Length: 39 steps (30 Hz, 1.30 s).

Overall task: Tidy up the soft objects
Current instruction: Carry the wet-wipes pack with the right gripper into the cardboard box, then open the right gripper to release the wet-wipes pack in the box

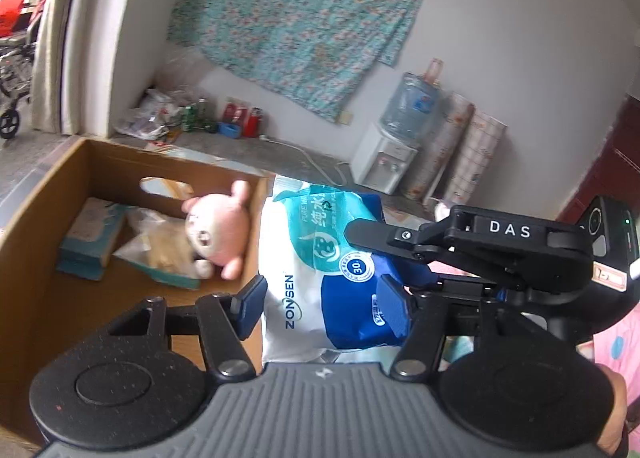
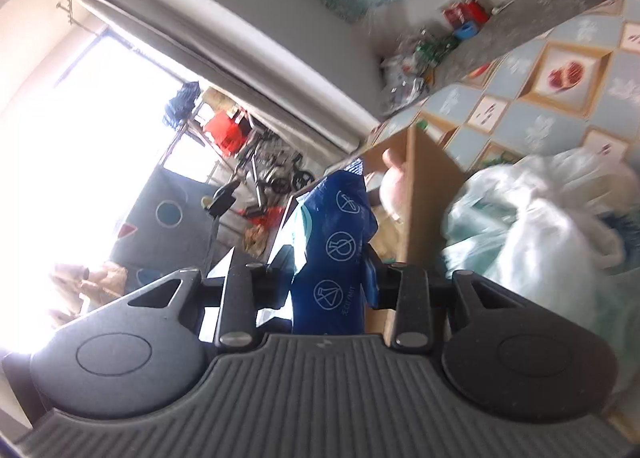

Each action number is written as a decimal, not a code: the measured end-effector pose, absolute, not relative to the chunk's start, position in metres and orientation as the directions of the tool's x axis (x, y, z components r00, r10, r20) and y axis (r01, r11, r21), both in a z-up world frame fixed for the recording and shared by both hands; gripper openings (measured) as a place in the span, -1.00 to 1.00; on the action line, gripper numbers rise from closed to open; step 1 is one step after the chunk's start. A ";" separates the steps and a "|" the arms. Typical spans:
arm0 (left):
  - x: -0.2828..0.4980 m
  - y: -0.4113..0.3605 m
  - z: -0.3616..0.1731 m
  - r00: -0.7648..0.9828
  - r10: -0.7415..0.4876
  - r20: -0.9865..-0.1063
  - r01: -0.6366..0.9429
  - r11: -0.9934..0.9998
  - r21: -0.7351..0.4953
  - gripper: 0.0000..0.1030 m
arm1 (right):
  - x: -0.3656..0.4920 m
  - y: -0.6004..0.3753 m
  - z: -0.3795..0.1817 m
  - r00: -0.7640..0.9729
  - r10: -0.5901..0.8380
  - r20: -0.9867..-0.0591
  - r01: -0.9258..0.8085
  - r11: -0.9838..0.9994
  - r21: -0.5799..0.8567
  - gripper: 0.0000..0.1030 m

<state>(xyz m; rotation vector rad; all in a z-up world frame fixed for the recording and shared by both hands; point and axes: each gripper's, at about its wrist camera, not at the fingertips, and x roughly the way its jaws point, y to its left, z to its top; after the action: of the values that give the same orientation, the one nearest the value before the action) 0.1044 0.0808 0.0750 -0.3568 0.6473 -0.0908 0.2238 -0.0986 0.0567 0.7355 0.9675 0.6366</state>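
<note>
Wipes pack (image 1: 320, 278), white and blue, hangs just beside the cardboard box (image 1: 48, 193) wall, above its rim. Right gripper (image 2: 330, 278) jaws pinch its blue end; left gripper (image 1: 322, 306) jaws stand wide, either side of the pack, contact unclear. Judged soft, sagging, film slippery: hold at sealed end. Box holds pink plush (image 1: 218, 227), tissue packs; open floor remains near left wall

Water dispenser (image 1: 385, 161), floral cloth (image 1: 296, 17)
</note>
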 end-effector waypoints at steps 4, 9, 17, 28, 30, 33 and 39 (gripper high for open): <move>0.103 0.134 0.059 0.766 -0.097 -0.635 -0.148 0.935 -0.322 0.18 | 0.240 -0.027 0.032 0.306 0.789 -0.533 -0.138 0.590 0.795 -0.35; 0.120 0.184 0.029 0.699 -0.058 -0.713 -0.239 0.920 -0.309 0.18 | 0.254 0.027 -0.010 0.204 0.773 -0.601 -0.042 0.621 0.783 -0.36; 0.132 0.217 -0.001 0.651 0.054 -0.757 -0.292 0.938 -0.184 0.14 | 0.266 0.083 -0.064 0.127 0.709 -0.693 0.054 0.693 0.719 -0.36; 0.101 0.226 -0.010 0.646 -0.044 -0.762 -0.228 0.942 -0.247 0.15 | 0.259 0.096 -0.093 0.027 0.681 -0.732 0.135 0.723 0.677 -0.43; 0.097 0.224 -0.010 0.651 -0.044 -0.758 -0.220 0.945 -0.244 0.16 | 0.259 0.096 -0.098 0.037 0.693 -0.720 0.173 0.705 0.688 -0.45; 0.093 0.226 -0.011 0.648 -0.032 -0.761 -0.228 0.945 -0.234 0.16 | 0.260 0.107 -0.102 0.046 0.712 -0.701 0.196 0.681 0.705 -0.46; 0.090 0.230 -0.013 0.643 -0.026 -0.765 -0.249 0.938 -0.241 0.16 | 0.258 0.128 -0.100 0.061 0.730 -0.681 0.141 0.669 0.730 -0.41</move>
<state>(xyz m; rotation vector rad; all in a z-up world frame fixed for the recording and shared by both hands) 0.0895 0.2304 -0.0132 -0.3410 0.8672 0.1299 0.2579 0.1277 -0.1004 0.7670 1.4707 0.5190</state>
